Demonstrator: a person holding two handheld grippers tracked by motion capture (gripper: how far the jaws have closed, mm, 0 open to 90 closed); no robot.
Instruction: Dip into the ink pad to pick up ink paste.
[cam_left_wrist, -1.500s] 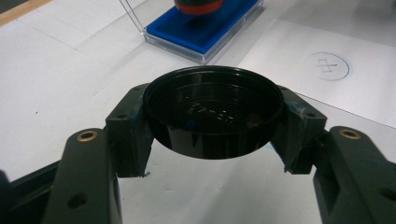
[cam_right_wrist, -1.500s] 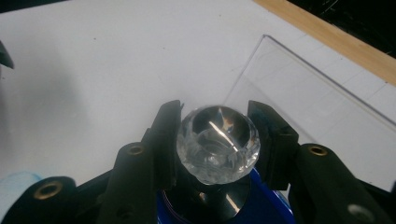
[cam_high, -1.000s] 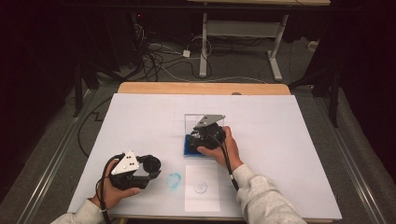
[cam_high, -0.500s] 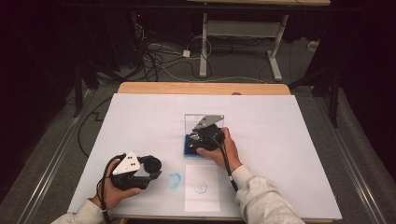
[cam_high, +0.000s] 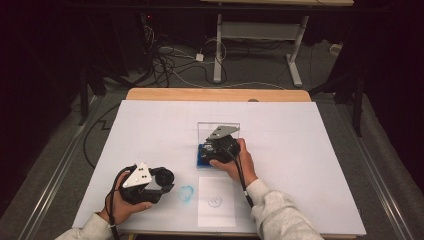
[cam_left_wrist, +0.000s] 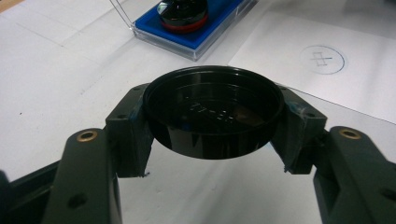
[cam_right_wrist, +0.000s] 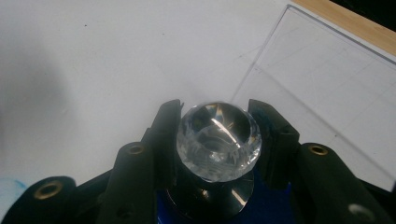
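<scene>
1. Your right gripper (cam_right_wrist: 215, 140) was clamped on the clear faceted knob (cam_right_wrist: 218, 140), which sat on a dark base in the blue-lined case (cam_high: 205, 159) near the centre of the white surface (cam_high: 310, 145).
2. Your left gripper (cam_left_wrist: 212, 126) was clamped on the round black lid (cam_left_wrist: 212, 116), held at about 7 o'clock from the case.
3. At about 6 o'clock from the case lay the white sheet (cam_high: 216, 201) with a drawn circle.
</scene>
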